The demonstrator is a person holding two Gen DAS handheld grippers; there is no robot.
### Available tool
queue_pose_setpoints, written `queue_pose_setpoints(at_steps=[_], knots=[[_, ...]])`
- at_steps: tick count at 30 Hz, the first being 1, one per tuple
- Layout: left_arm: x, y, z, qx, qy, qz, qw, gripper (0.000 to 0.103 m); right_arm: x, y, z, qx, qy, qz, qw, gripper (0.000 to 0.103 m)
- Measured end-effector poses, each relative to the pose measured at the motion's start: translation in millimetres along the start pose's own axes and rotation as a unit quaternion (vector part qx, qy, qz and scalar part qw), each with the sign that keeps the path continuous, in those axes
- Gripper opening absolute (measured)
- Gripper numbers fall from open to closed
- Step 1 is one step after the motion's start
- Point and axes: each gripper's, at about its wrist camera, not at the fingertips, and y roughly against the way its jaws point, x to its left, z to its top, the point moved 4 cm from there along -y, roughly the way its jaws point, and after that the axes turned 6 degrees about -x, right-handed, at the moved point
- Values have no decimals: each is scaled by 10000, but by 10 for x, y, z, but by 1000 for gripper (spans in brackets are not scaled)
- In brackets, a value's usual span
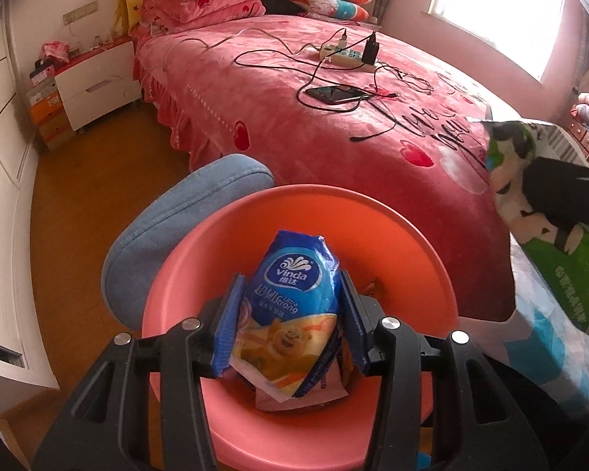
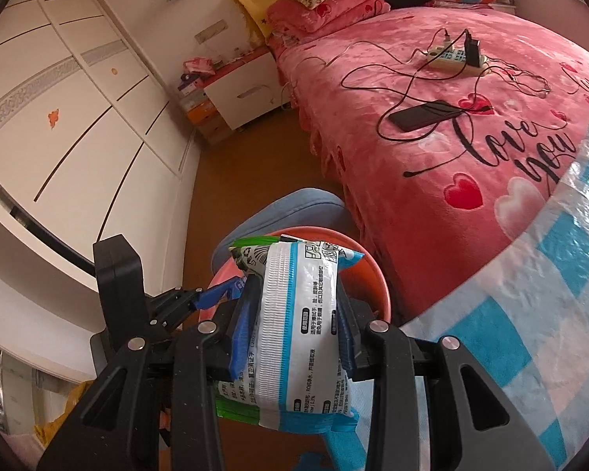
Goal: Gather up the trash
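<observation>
With the blue tissue packet clamped in the left gripper over the round orange plastic bin, the white-and-green wipes pack pinched by the right gripper could be dropped short onto the floor

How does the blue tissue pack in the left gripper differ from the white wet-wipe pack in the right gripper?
The blue tissue pack shows a cartoon bear; the white wet-wipe pack shows printed text and blue stripes. The tissue pack hangs over the pink bin; the wipe pack is short of it. Both are clamped between blue gripper pads.
</observation>
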Motion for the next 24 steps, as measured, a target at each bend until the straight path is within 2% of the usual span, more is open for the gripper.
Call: queue_pose_setpoints(at_steps=[3, 5, 6, 7, 9, 12, 13, 17, 24], knots=[[27, -41, -22, 64, 14, 21, 10000, 52, -4, -96, 20, 2, 52, -73, 10000, 39], [49, -79, -37, 93, 24, 129, 9999, 60, -26, -171, 37, 35, 36, -144, 9999, 56], [56, -96, -43, 105, 39, 162, 9998, 64, -58, -187, 44, -5, -3, -229, 9997, 70], [71, -111, -54, 133, 84, 159, 9997, 69, -89, -174, 52, -69, -40, -314, 9995, 73], [97, -107, -66, 146, 142, 197, 9996, 81, -141, -104, 64, -203, -79, -395, 9990, 74], [118, -58, -46, -16, 121, 263, 9996, 86, -219, 57, 84, -489, 11, -757, 9959, 84], [123, -38, -28, -82, 114, 305, 9994, 88, -254, 111, 95, -579, 42, -847, 9947, 84], [121, 74, 78, -414, 131, 411, 9982, 93, -357, 336, 110, -892, 87, -1205, 9887, 91], [-68, 257, 248, -872, -125, 537, 9947, 96, -556, 591, 47, -1081, 50, -1533, 9822, 91]])
